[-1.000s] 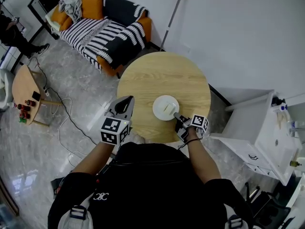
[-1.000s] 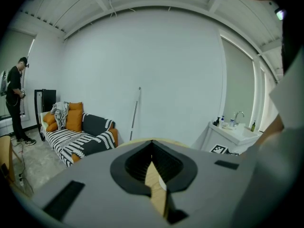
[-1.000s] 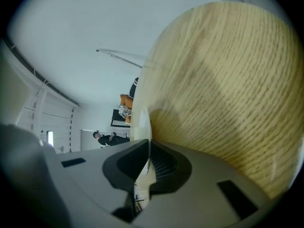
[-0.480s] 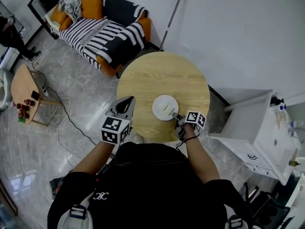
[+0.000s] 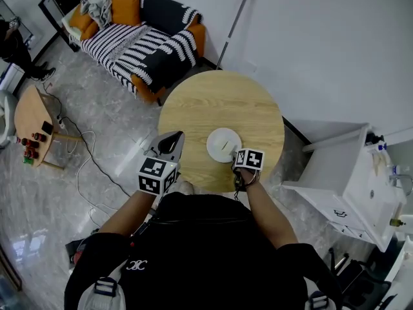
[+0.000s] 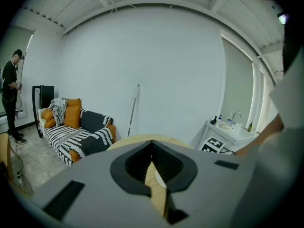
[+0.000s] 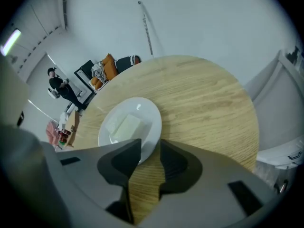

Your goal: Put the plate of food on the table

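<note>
A black-and-white striped sofa [image 5: 145, 44] with orange cushions stands beyond the round wooden table [image 5: 219, 102], off its far left edge. The left gripper [image 5: 171, 141] hangs just off the table's near left edge. In the left gripper view its fingers meet at the tips, with only a thin slit of wood showing lower down and nothing held between them.

The white plate [image 5: 224, 144] sits flat on the table near its near edge, a little right of the middle, with a pale rectangular block of food [image 5: 226, 146] on it.

The right gripper [image 7: 149, 148] points steeply down at the plate's near rim. Its jaws have just been opening and stand wide apart. Bare tabletop and the edge of the plate's rim show in the gap, and neither pad presses on the plate.

A white washstand [image 5: 361, 173] stands off the table's right edge.
</note>
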Demonstrator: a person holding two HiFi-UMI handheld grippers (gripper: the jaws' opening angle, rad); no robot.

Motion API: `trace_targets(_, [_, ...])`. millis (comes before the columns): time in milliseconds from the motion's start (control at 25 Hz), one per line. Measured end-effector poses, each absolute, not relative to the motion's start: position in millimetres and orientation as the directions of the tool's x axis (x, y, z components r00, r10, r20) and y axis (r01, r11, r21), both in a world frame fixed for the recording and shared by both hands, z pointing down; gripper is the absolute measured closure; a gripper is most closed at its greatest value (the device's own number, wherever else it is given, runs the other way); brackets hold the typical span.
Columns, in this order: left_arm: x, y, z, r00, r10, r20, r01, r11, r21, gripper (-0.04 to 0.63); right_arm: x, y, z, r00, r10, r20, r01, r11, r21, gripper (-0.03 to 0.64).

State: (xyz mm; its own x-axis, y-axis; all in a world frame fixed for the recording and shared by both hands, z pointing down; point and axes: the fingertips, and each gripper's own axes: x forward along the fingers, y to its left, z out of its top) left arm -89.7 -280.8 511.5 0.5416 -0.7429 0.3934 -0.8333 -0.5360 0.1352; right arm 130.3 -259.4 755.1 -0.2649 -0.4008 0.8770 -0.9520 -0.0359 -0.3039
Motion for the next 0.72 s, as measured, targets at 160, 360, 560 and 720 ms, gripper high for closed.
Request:
trace_targets(160, [-94.2,-280.9,513.9,0.54,-0.743,0.397,-0.835,-0.531,0.142,0.589,141.4,-265.0,743.0,-0.231,-0.464,0.855,-0.957,-0.048,-0.285,0.499])
trace_targets(360, [-90.6,-281.4,516.6,0.551,-0.734,0.397,-0.828,-0.539,0.152,0.589,153.2,-269.2,718.0,-0.206,-0.56,0.803,-0.96,-0.045,-0.277,0.607])
trace_targets(560, [-83.2,-285.9,517.4,0.573,-0.72,0.392,-0.813,-0.559,0.163,0.589,161.4,-277.9,681.5,-0.195,-0.674,0.713,-0.948,-0.056,-0.313,0.607])
trace_targets(720, [-71.1,-287.9,515.2,0.6,-0.702,0.383,-0.793,-0.586,0.168,0.589,163.8,-286.6,643.5,-0.192,-0.759,0.623,-0.961,0.017,-0.275,0.607])
